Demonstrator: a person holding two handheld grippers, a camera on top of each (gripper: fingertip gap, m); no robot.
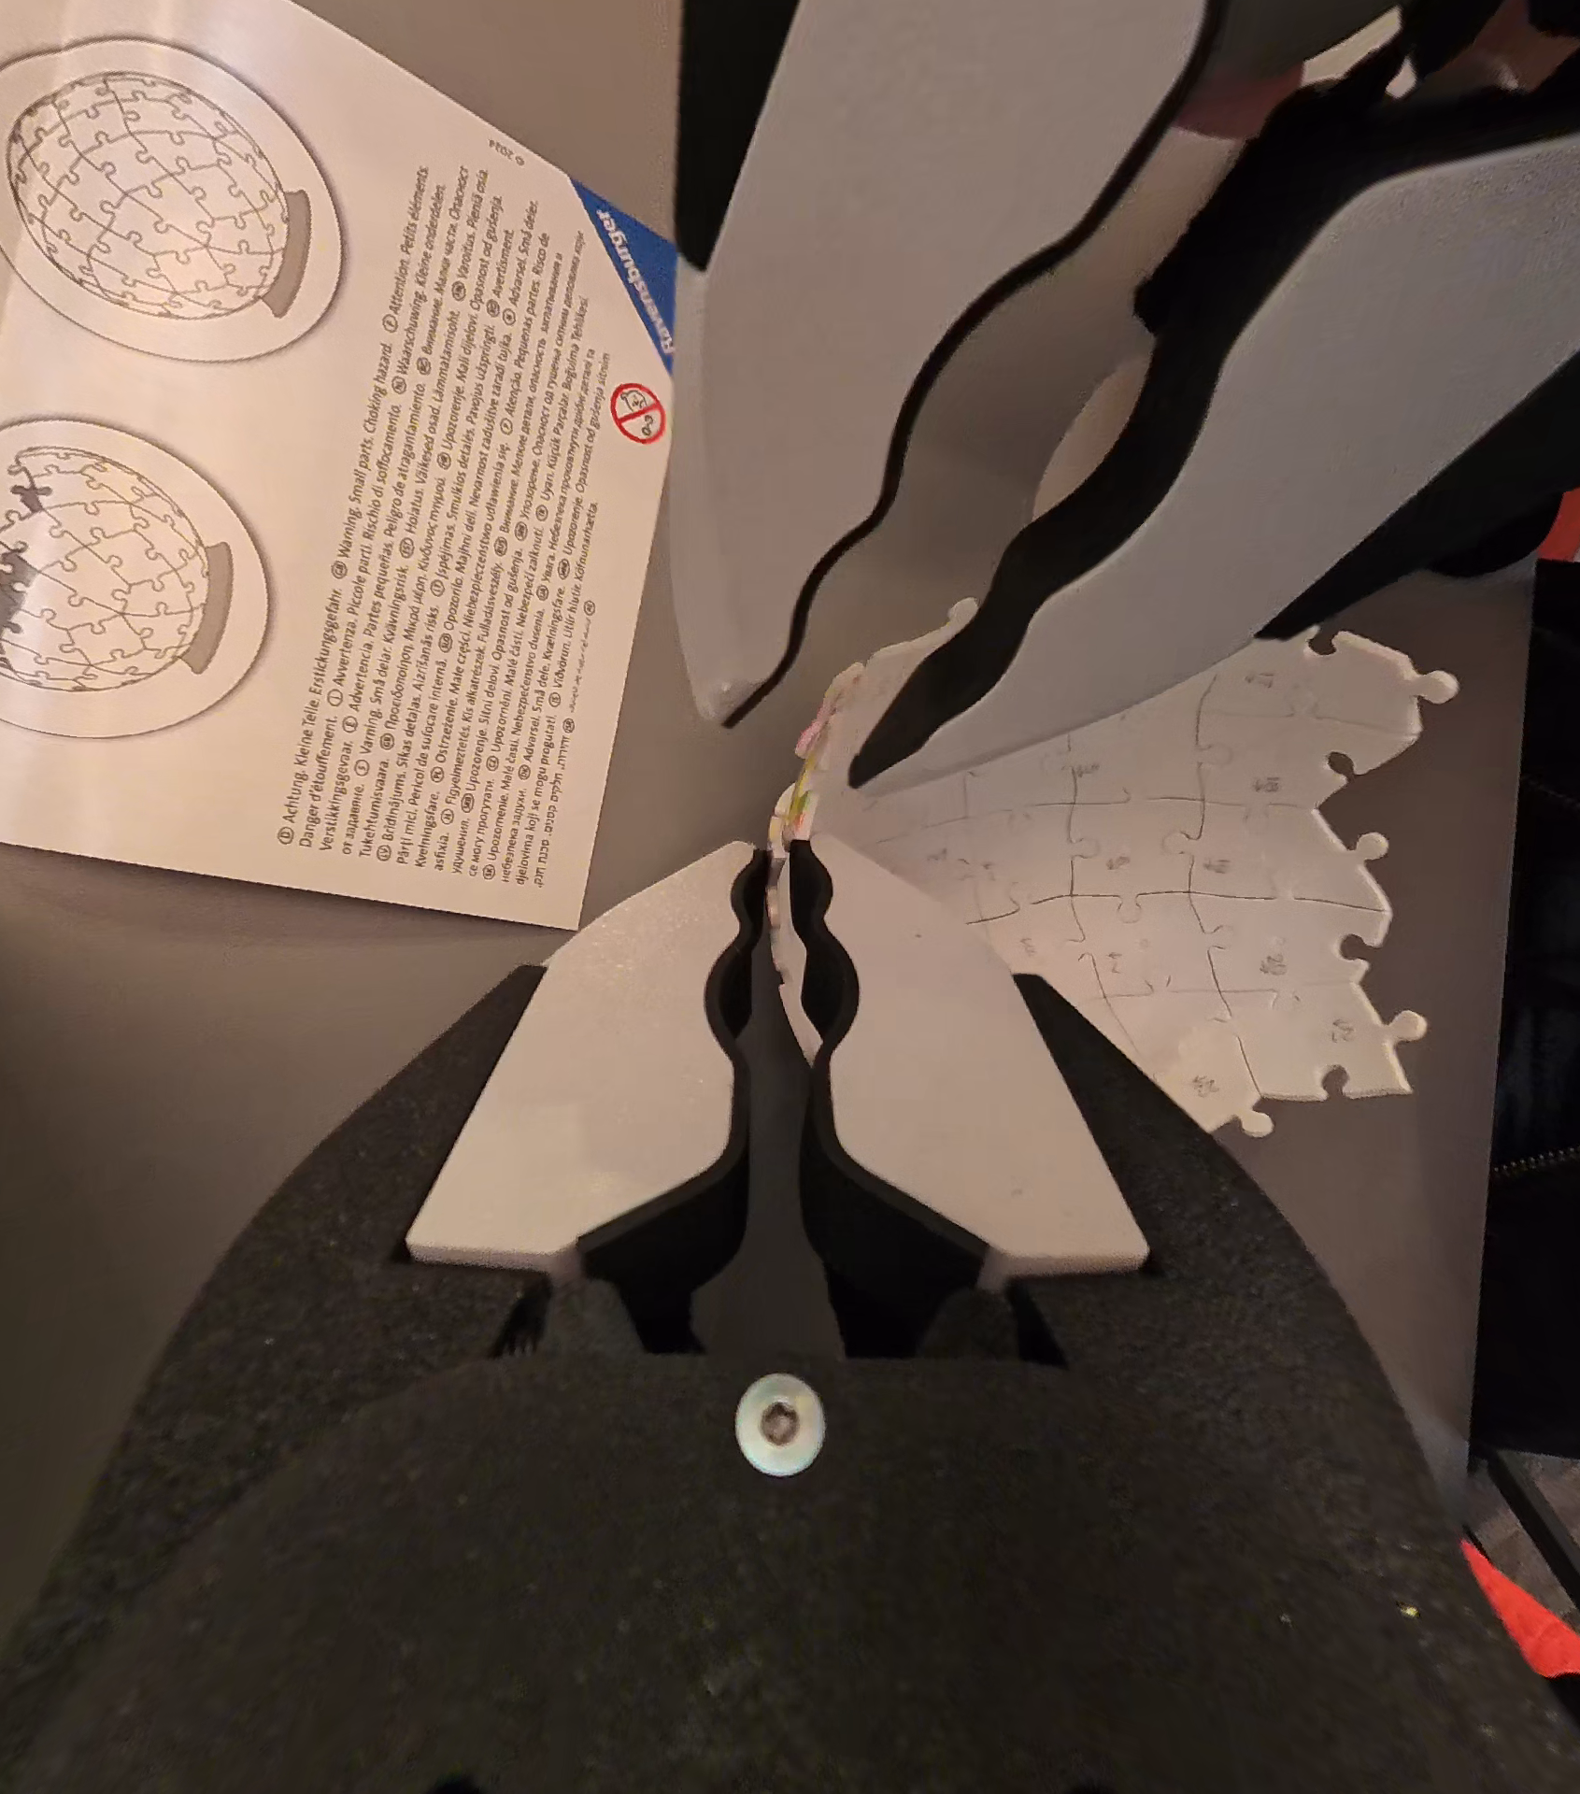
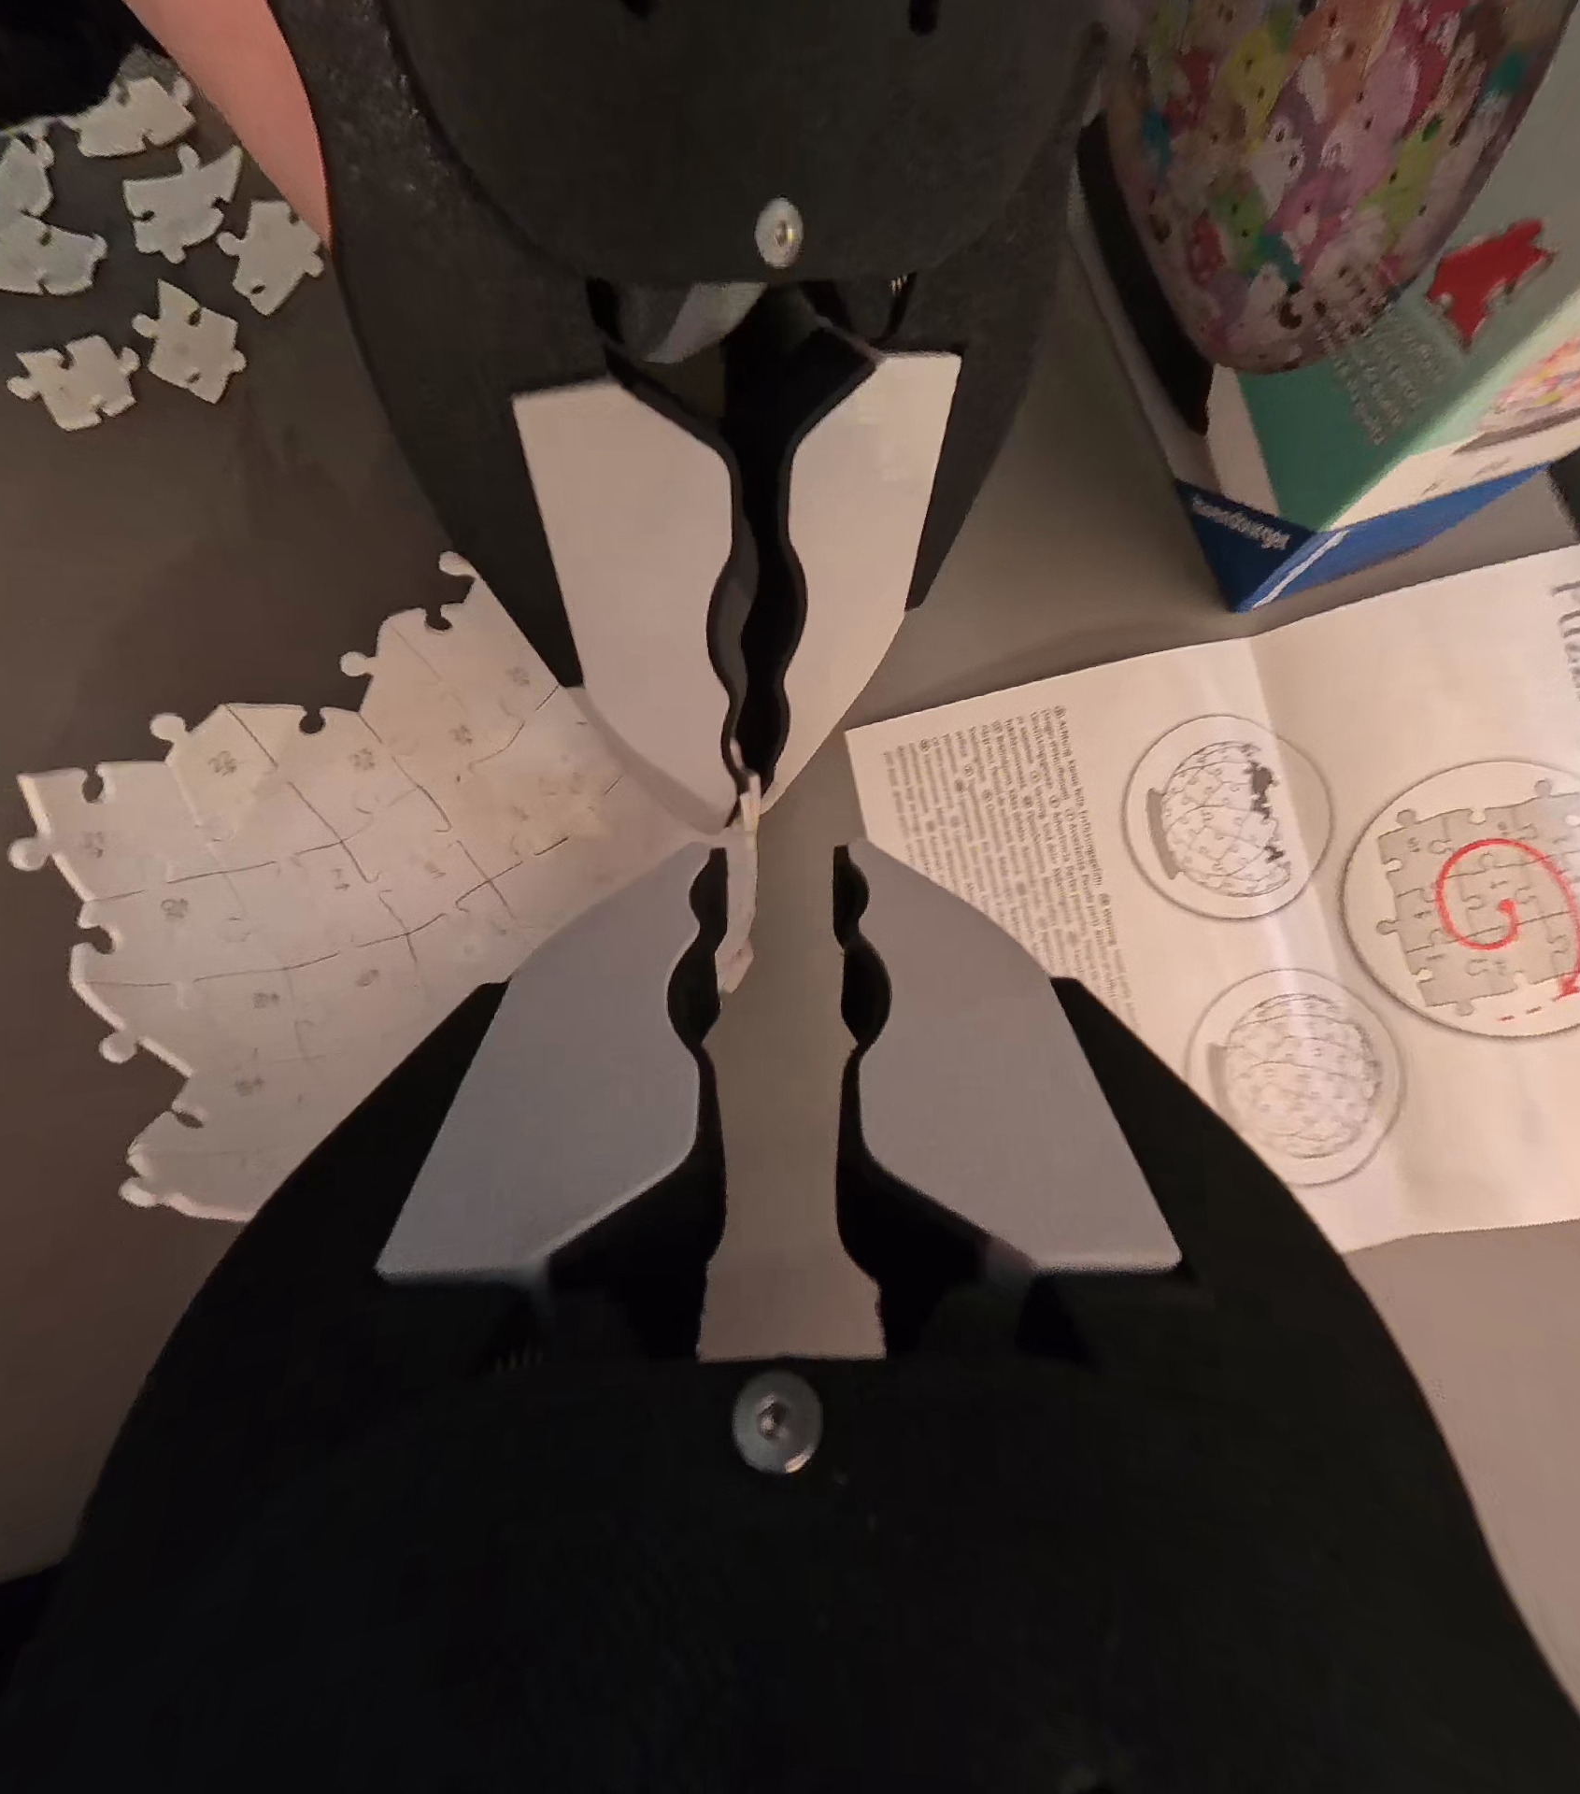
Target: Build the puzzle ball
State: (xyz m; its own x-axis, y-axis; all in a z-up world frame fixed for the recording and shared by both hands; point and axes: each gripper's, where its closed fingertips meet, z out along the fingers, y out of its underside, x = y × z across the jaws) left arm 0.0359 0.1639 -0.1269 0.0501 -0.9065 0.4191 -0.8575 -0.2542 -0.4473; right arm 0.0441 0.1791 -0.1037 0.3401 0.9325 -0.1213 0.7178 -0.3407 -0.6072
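The left gripper [image 1: 774, 854] is clenched on the near edge of the curved white sheet of joined puzzle pieces [image 1: 1193, 874], which lies plain side up on the grey matte table [image 1: 184, 1019]; the right gripper [image 2: 781, 854] stands released, its jaws apart, with what looks like a small pale puzzle piece [image 2: 745, 913] between its tips at that same edge, though whether it is pinched there is not clear. To do this well, I would keep the left hold firm and low, line the tab up with its notch, then press straight in so the joined section does not buckle or its seams pop. The two tools meet nose to nose and hide the joint, the main hindrance. Nearby lie the folded paper instruction leaflet [image 2: 1300, 874], loose white pieces [image 2: 87, 243] and the colourful puzzle box [image 2: 1407, 320], all apart from the work
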